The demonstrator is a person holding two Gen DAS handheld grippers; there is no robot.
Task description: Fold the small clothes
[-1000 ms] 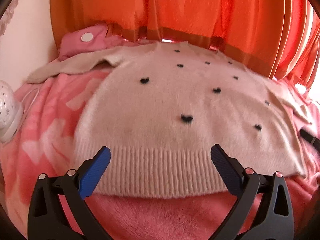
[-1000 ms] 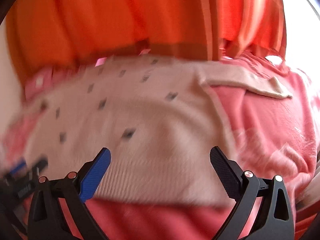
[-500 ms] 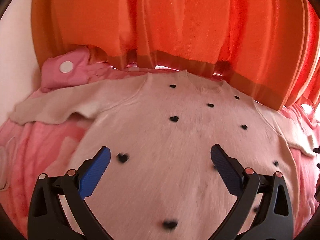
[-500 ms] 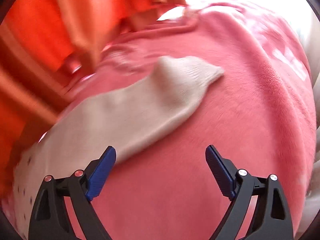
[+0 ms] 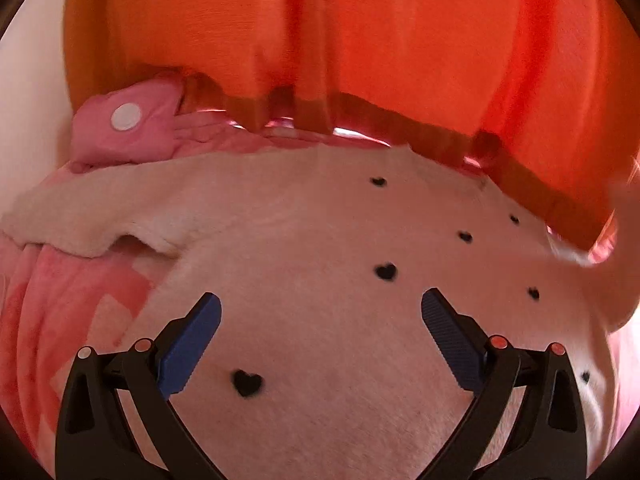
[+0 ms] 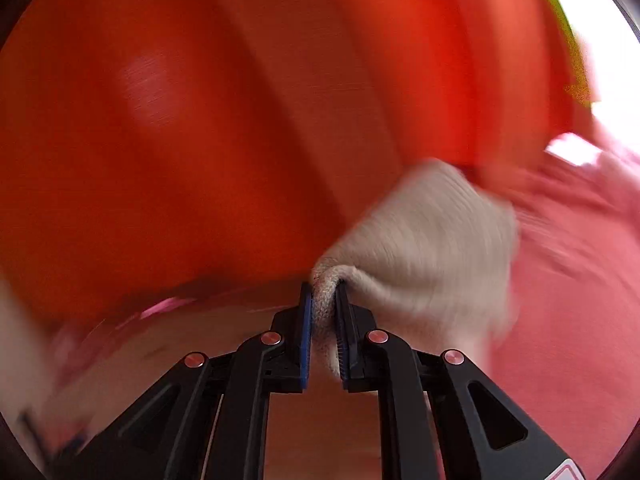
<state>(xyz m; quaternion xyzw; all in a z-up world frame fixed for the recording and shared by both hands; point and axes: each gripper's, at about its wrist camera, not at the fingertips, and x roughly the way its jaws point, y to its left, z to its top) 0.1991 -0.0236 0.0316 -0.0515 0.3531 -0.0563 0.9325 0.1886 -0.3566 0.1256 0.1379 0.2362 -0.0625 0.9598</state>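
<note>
Orange curtain [image 6: 180, 140] behind; right gripper [image 6: 324, 312] jaws closing on sleeve cuff [image 6: 424, 240].

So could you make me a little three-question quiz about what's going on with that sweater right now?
1. True or false: the right gripper has a sweater cuff between its pads.
2. The left gripper over the sweater is: A) open, holding nothing; B) shut on a sleeve; C) shut on the curtain.
3. Fill in: the sweater's small black marks are shaped like ____.

Key: 1 true, with the jaws closing on it; 2 A; 3 hearts.
</note>
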